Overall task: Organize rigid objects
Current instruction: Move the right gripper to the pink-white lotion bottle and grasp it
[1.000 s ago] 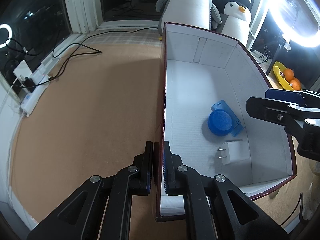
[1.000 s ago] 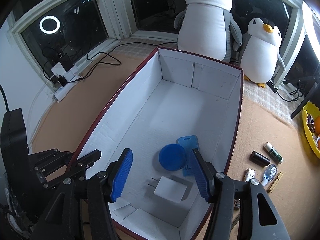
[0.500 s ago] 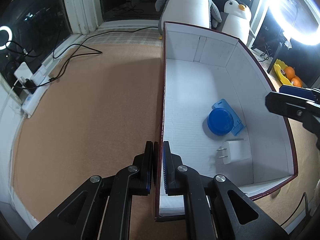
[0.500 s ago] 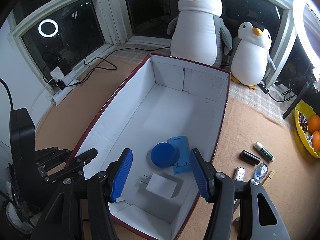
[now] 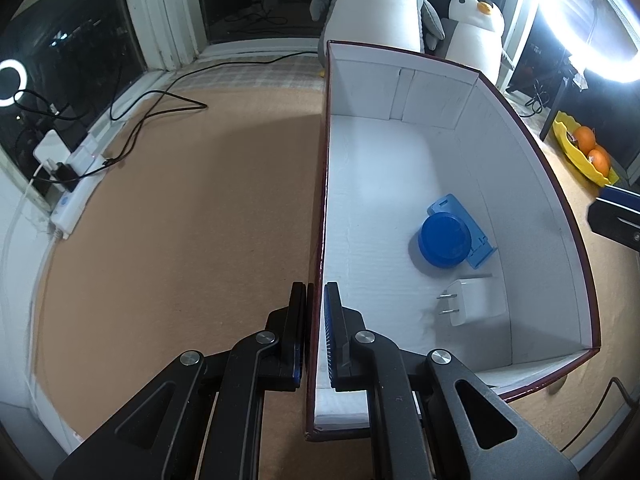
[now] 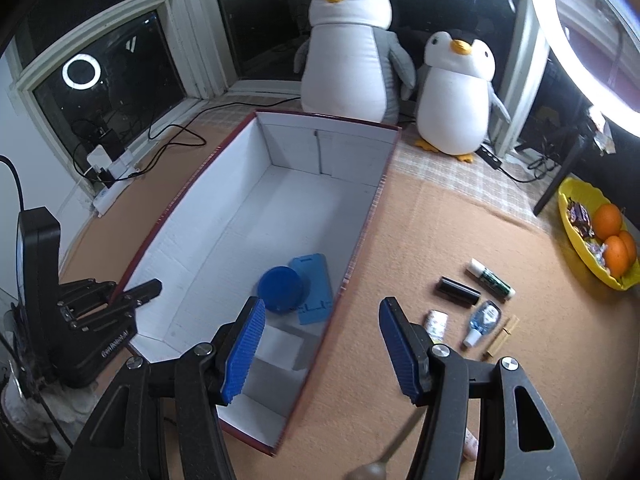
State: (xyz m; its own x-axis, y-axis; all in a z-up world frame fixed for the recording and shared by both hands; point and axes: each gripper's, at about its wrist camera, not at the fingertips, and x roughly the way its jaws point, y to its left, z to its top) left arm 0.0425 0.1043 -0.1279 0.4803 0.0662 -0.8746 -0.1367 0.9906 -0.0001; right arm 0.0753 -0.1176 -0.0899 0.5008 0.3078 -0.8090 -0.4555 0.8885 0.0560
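A white box with a dark red rim (image 5: 325,168) (image 6: 372,204) stands on the brown mat. In it lie a blue round lid (image 5: 443,240) (image 6: 280,289), a blue flat case (image 5: 476,236) (image 6: 314,292) and a white charger plug (image 5: 474,302) (image 6: 278,346). My left gripper (image 5: 316,312) (image 6: 124,300) is shut on the box's left wall. My right gripper (image 6: 320,344) is open and empty above the box's right wall. Loose items lie right of the box: a black tube (image 6: 458,291), a glue stick (image 6: 491,279), small bottles (image 6: 480,322) and a wooden clip (image 6: 502,338).
Two plush penguins (image 6: 352,48) (image 6: 456,92) stand behind the box. A yellow bowl of oranges (image 6: 592,236) (image 5: 582,152) sits far right. A power strip with cables (image 5: 76,200) (image 6: 112,192) lies at the left under the window. A ring light (image 6: 588,40) shines top right.
My right gripper has pulled back and to the right, from over the box's contents to above its right wall. The left gripper stays clamped on the box wall.
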